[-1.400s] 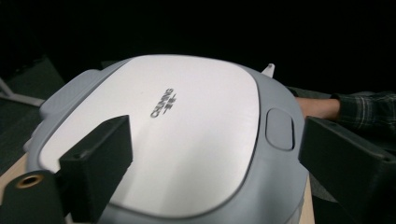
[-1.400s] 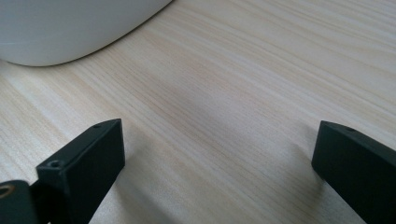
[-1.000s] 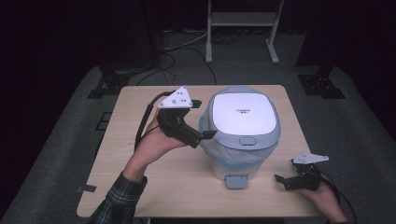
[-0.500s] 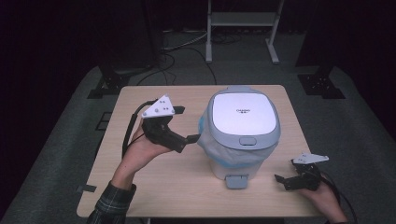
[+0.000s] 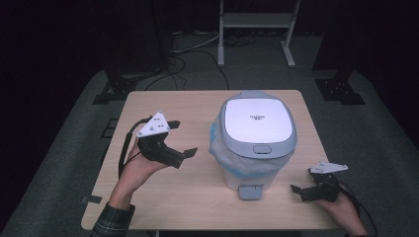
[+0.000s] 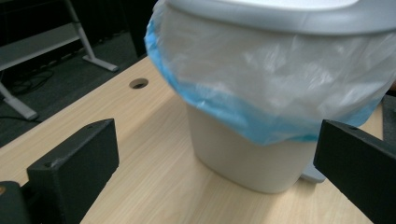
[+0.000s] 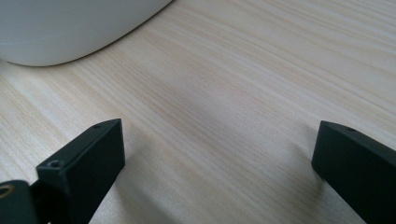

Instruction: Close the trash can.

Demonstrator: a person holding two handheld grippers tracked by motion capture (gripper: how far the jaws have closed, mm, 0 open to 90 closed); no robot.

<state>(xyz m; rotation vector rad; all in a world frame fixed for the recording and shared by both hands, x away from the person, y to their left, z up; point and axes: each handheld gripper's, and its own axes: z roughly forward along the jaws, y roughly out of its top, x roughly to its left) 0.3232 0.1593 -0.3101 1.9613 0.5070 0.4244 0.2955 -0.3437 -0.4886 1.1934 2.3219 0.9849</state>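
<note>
High view: nearest, the right gripper (image 5: 307, 188) rests low on the pale wooden surface (image 5: 168, 207), jaws wide apart, empty. The left gripper (image 5: 182, 139), raised, jaws spread, holds nothing. Beyond stands the grey-lidded white plastic bin (image 5: 257, 138) lined with a blue-edged bag (image 5: 225, 157).

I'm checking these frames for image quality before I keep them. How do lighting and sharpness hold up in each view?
High view: the table is evenly lit, the surroundings fall into near black, and the bin lid shows mild glare. Left gripper view: the bin's bag looks soft and slightly blurred, its top edge bright. Right gripper view: wood grain is crisp mid-frame, and soft shadows sit by the jaws.
</note>
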